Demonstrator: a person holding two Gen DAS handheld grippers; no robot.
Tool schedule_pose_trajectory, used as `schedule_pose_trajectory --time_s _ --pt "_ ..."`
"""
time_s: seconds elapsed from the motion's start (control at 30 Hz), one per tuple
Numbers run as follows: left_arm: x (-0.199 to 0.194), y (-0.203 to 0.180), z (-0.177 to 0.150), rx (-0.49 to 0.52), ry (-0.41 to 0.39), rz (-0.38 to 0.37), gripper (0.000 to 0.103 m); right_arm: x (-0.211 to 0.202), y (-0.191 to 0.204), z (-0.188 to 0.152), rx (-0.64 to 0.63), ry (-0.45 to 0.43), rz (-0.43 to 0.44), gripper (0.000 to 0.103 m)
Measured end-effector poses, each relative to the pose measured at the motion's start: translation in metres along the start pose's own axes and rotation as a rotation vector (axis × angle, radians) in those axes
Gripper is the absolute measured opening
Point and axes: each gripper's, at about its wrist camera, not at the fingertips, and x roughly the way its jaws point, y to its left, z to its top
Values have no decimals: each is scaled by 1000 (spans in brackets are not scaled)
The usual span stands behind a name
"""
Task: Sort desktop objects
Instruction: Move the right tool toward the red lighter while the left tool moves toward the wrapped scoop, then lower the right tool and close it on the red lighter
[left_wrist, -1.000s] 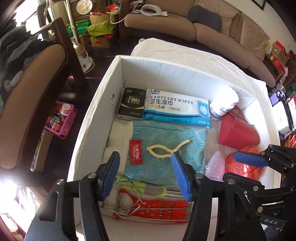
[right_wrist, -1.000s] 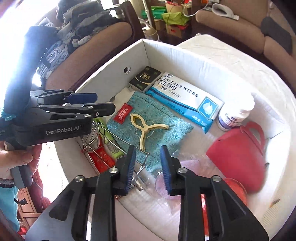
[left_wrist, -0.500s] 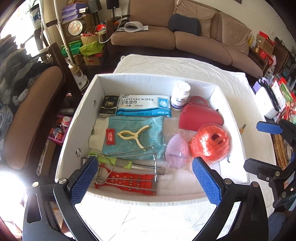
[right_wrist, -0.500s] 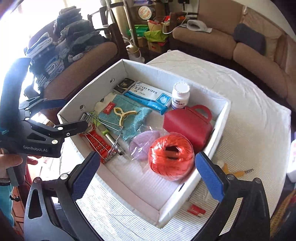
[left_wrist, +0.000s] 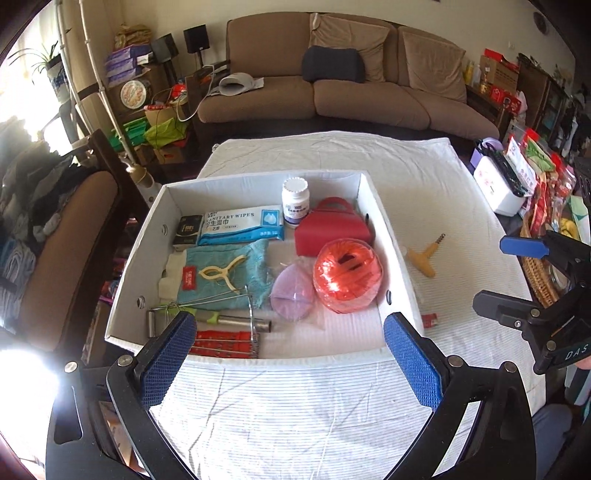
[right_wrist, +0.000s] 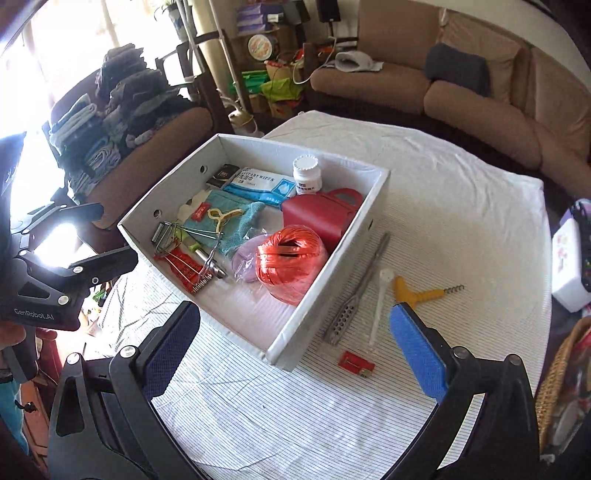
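A white cardboard box (left_wrist: 386, 236) on the striped tablecloth holds a red twine ball (left_wrist: 347, 275), a purple pouch (left_wrist: 293, 295), a red bag (left_wrist: 332, 230), a white bottle (left_wrist: 294, 201), a wipes pack (left_wrist: 240, 225), a teal cloth (left_wrist: 236, 273) with a yellow clip (left_wrist: 219, 273), and wire utensils (left_wrist: 221, 332). Outside it lie a yellow corkscrew (right_wrist: 417, 293), a metal grater bar (right_wrist: 358, 291), a white stick (right_wrist: 380, 302) and a small red piece (right_wrist: 354, 363). My left gripper (left_wrist: 288, 343) hangs open before the box's near wall. My right gripper (right_wrist: 293, 328) hangs open over the box's near corner, holding nothing.
A white and purple case (left_wrist: 495, 184) and a wicker basket (right_wrist: 557, 380) crowd the table's right edge. A brown chair (left_wrist: 62, 251) piled with clothes stands left of the box. A sofa (left_wrist: 351, 96) runs along the back.
Both grippers have pulled back and up out of the box toward the near table edge. Their jaws went from partly closed to wide open, with nothing in them.
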Motion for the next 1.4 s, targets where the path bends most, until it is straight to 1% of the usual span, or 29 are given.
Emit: schedule_pose_trajectory --time_s 0.1,0.27,0.5,0.6,0.7,0.77,0.9,1.03,1.13,1.2,1.23,1.3,1.4 --pt "-5 -18 -4 14 -10 -15 103 -14 -19 -14 25 -12 -4 103" --pt "-8 -55 -15 33 -50 -126 103 -31 -57 -39 56 -17 -13 103" --pt "13 -122 -43 123 -50 -222 103 -43 -115 -81 137 -40 -20 103" --pt "24 -143 -60 134 -49 -283 103 -47 -135 -100 164 -82 -20 103" --pt "35 -150 -78 112 -50 -342 103 -43 -148 -116 165 -105 1 103" --pt "45 -148 -88 83 -32 -362 103 -35 -148 -124 126 -103 8 103" --pt "56 -139 -100 46 -19 -390 103 -5 -132 -132 12 -75 33 102" --pt "58 -131 -100 40 -12 -407 103 35 -107 -132 -119 -34 46 97" --pt "58 -121 -96 15 -11 -422 103 65 -91 -131 -200 -8 55 88" --pt "59 -113 -94 -10 -6 -435 103 84 -87 -129 -222 8 77 79" --pt "60 -110 -94 -16 -5 -440 103 92 -85 -128 -233 14 84 78" --pt "60 -105 -93 -22 -6 -444 103 106 -84 -126 -246 26 94 68" --pt "63 -98 -94 -38 2 -454 103 121 -82 -123 -282 45 109 60"
